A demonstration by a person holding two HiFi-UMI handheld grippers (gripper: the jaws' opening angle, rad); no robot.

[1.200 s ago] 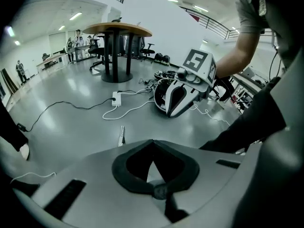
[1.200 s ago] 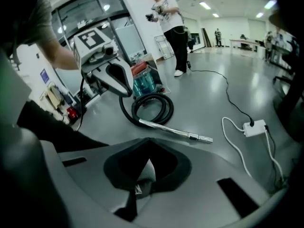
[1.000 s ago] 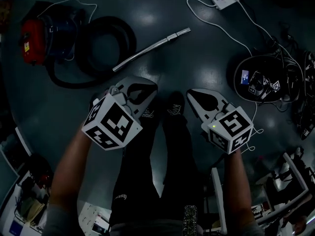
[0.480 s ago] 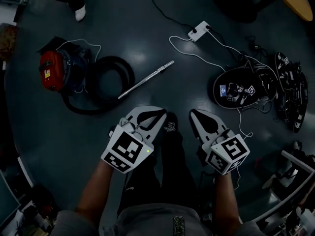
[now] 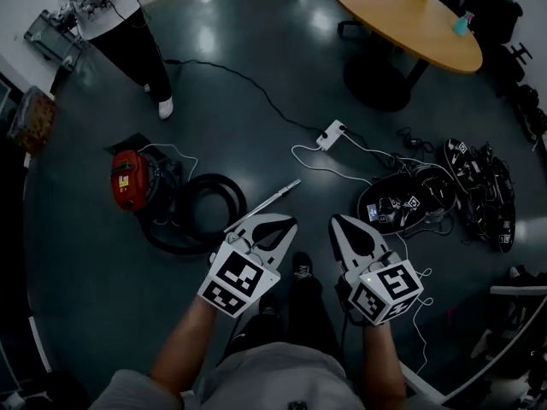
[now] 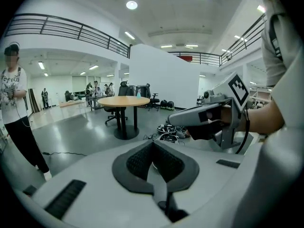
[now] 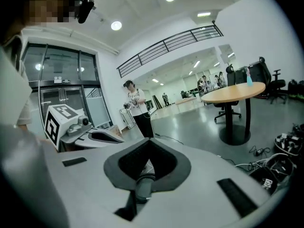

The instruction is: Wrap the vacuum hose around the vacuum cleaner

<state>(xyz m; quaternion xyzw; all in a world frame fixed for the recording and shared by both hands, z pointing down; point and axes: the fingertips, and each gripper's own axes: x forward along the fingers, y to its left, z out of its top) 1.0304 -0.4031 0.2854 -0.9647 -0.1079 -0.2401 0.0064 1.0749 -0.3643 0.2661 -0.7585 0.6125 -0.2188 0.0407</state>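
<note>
- Holding my left gripper (image 5: 284, 224) and right gripper (image 5: 340, 223) closed and empty, side by side above the floor (image 5: 231, 126), off to one side of the vacuum cleaner (image 5: 130, 180).
- The vacuum hose (image 5: 226, 185) lies looped on the floor beside the vacuum cleaner.
- The metal wand (image 5: 267, 204) points away from the vacuum cleaner.

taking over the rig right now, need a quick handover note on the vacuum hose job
Left gripper: shut, empty, held in the air.
Right gripper: shut, empty, beside it.
Vacuum sits on the floor ahead and to the left. The hose lies looped beside it, with the wand stretched out.
Done: nothing, the hose is not wrapped.
Left: grab the hose and wind it round the vacuum.
</note>
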